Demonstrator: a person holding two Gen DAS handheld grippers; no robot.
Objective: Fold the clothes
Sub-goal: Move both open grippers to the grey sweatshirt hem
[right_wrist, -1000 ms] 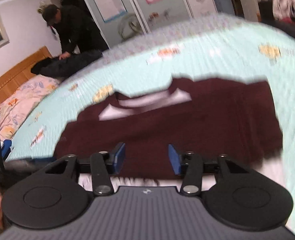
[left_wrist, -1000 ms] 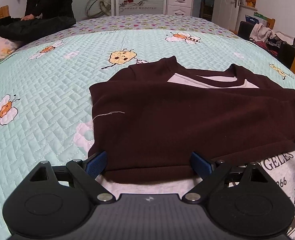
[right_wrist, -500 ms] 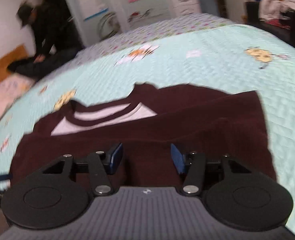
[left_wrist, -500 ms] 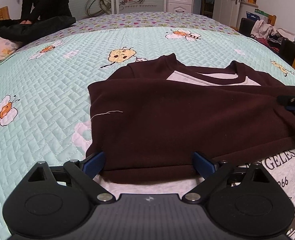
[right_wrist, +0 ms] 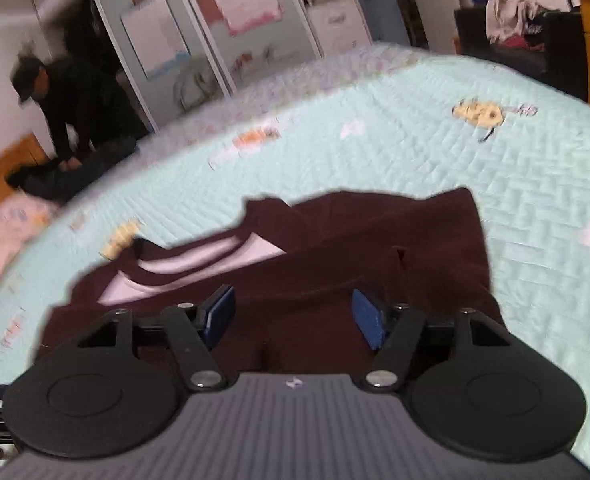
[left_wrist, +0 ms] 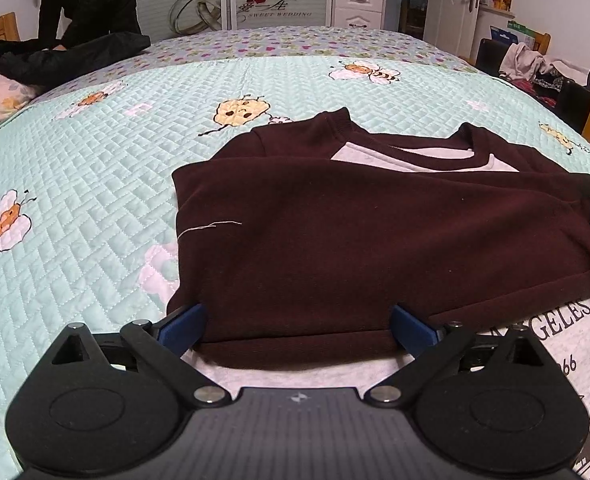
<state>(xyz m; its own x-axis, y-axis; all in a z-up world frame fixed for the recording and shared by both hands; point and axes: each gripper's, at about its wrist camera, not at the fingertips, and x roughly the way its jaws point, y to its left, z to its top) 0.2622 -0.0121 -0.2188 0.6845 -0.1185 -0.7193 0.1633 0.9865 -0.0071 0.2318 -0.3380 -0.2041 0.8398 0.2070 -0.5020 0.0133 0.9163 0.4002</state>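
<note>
- The left gripper stood with its fingers spread wide, having just been opening; the near hem of the maroon sweatshirt lay between them, but the pads did not press on it.
- One maroon sweatshirt was counted, lying partly folded on the bed near its front edge, collar toward the far side, white lining showing. Its hem overlapped one grey printed garment.
- Judged soft, limp and light, with a thick knit that should hold a crease yet sag if lifted from one point. The hem corners and the folded side edges looked the best places to grip.
- The right gripper hung over the sweatshirt's right part, fingers apart and just been opening, clamped on nothing.
- Two grippers counted; one person stood at the bed's far left corner.
</note>
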